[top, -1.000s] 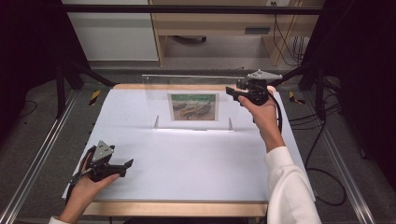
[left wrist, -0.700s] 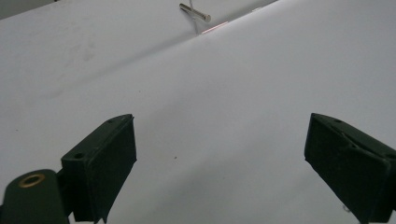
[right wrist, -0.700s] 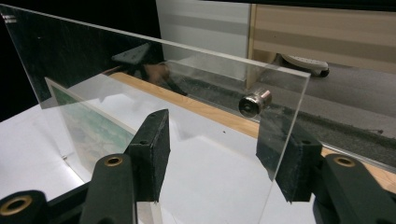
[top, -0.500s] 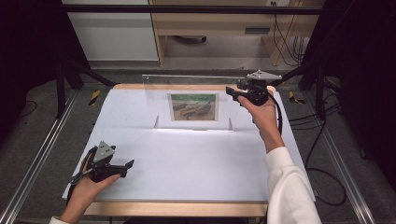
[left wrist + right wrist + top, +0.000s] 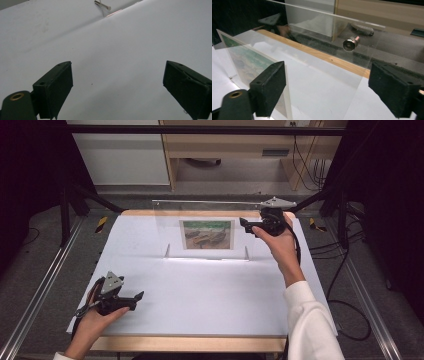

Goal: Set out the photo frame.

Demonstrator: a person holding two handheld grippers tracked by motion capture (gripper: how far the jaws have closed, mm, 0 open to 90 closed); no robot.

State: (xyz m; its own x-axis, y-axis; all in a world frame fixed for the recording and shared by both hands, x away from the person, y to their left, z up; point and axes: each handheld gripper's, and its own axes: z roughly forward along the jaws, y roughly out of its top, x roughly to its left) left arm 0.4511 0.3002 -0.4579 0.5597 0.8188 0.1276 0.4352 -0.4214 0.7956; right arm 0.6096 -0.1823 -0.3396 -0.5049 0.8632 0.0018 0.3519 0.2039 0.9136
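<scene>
Picture frame (image 5: 207,234), one clear acrylic panel with a greenish painted print inside, stands upright at the far middle of the white table (image 5: 200,295). One frame, one print, two little feet under it and a metal standoff bolt (image 5: 350,43) near its upper corner. Right gripper (image 5: 250,224) sits up at the frame's right edge, jaws spread wide; in the right gripper view the panel's edge runs across between the two pads (image 5: 270,85) but isn't touching either one as far as I can see. Left gripper (image 5: 134,298) is well apart from all that, down at the near left corner, held low over bare table, jaws also wide apart with nothing between them.
</scene>
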